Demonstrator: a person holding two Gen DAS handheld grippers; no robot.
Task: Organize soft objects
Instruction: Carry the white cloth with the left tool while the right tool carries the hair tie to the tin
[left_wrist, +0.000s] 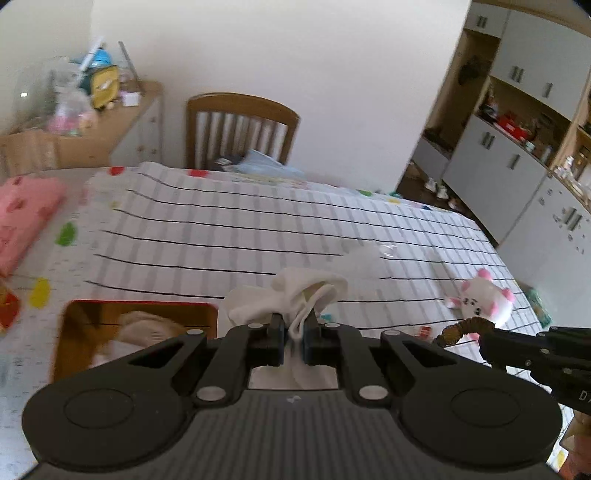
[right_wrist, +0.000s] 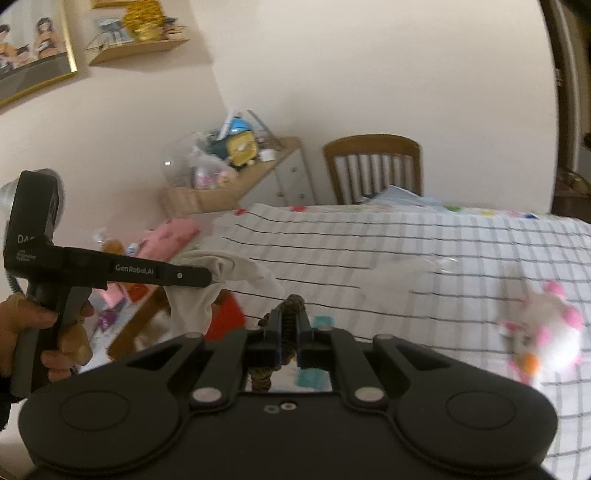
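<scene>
Left gripper (left_wrist: 293, 325) clamps a white pouch (left_wrist: 306, 295) by its drawstring, lifted above the checked tabletop (left_wrist: 221, 229). Right gripper (right_wrist: 291, 325) pinches a brown scrunchie (right_wrist: 293, 306). A pink-and-white plush (left_wrist: 480, 299) lies further right on the tabletop.

You are in a lived-in home room: a table (left_wrist: 258, 229) under a checked cloth, a wooden slatted chair (left_wrist: 242, 129) against a plain wall, a low dresser (left_wrist: 122, 125) heaped with toys and bags, white cupboards (left_wrist: 517, 155) with cluttered shelves, framed pictures (right_wrist: 33, 48) on the wall
</scene>
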